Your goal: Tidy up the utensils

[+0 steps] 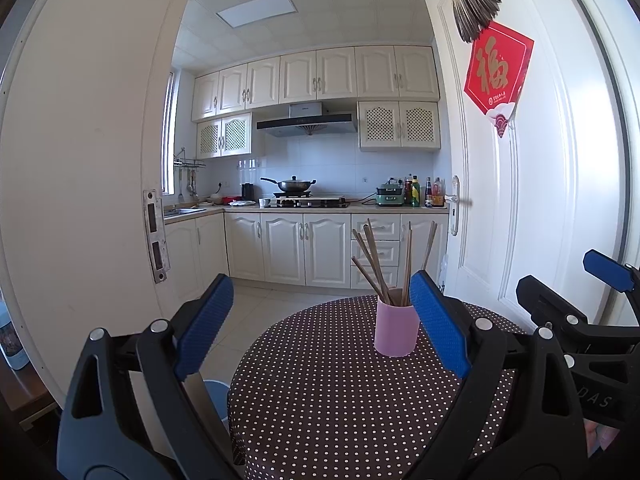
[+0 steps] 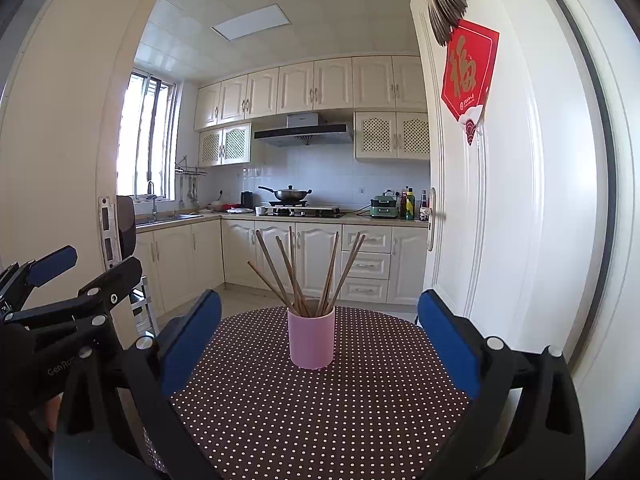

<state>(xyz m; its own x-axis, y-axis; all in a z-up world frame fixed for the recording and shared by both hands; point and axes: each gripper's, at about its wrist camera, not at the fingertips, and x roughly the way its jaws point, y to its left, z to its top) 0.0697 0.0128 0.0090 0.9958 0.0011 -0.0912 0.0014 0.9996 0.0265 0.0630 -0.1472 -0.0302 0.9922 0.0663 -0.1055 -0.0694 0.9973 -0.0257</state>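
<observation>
A pink cup (image 2: 311, 340) stands upright near the far side of a round table with a brown polka-dot cloth (image 2: 320, 420). Several brown chopsticks (image 2: 304, 272) stand in it, fanned out. In the left wrist view the cup (image 1: 396, 330) sits just left of my right-hand pad. My left gripper (image 1: 320, 324) is open and empty, held above the table's near left part. My right gripper (image 2: 320, 340) is open and empty, its pads wide on either side of the cup but nearer to me. Each gripper shows at the edge of the other's view.
A white open door (image 2: 500, 200) with a red paper sign (image 2: 468, 72) stands close on the right. A white door frame (image 1: 80, 200) is on the left. Behind the table is a kitchen with white cabinets, a stove and wok (image 2: 290, 196). A blue bin (image 1: 216, 394) sits by the table's left edge.
</observation>
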